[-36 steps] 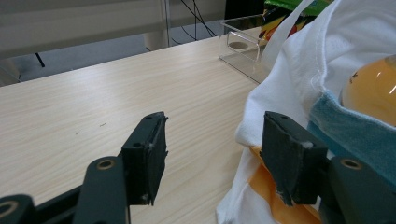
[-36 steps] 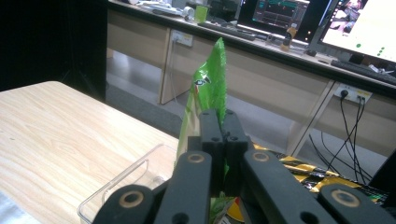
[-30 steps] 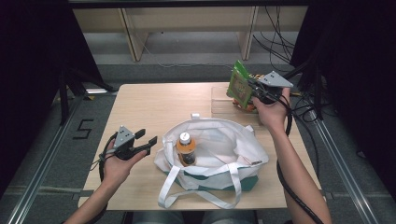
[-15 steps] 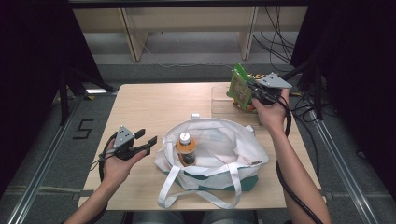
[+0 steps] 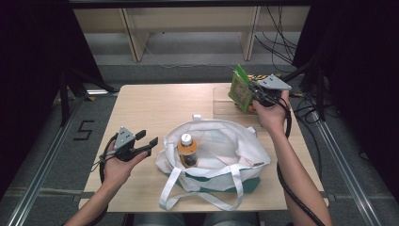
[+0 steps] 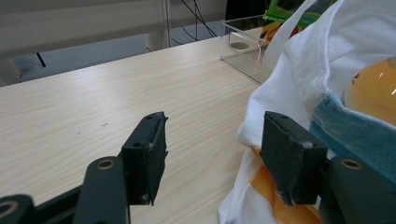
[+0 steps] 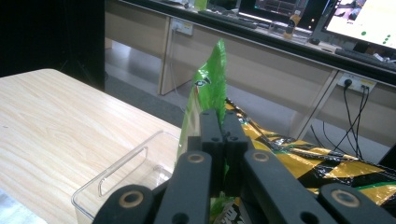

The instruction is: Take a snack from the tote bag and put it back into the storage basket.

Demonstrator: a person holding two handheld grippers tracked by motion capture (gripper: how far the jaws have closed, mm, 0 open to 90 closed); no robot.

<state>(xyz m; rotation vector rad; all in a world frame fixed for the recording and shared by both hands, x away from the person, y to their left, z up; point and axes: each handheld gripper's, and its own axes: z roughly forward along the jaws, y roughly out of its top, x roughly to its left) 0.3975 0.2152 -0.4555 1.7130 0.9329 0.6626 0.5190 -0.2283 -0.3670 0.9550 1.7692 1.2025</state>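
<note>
High view: I have the right gripper (image 5: 248, 92) up over the far right of the table (image 5: 155, 108), its jaws pinched tight on a green packet (image 5: 240, 88). The packet stands nearly on edge, lifted above a clear tray (image 5: 225, 104) that sits at the table's far right edge. In the right gripper view the two jaws meet on the packet (image 7: 208, 93) with no gap I can see, and the tray (image 7: 119, 179) lies below and to the left of them. Behind the packet there is a yellow-and-black wrapper (image 7: 299, 154); I cannot tell whether it rests in the tray or beside it.

My left gripper (image 5: 145, 142) hangs low over the near left of the table, jaws wide apart and holding nothing. It sits just beside the left edge of the white bag (image 5: 235, 146), apart from it as far as I can make out. In the left gripper view the bag's cloth (image 6: 289, 70) lies just beyond the right jaw.

The bag lies open in the middle of the table, near side, with an orange-labelled bottle (image 5: 187, 149) standing in its mouth.
</note>
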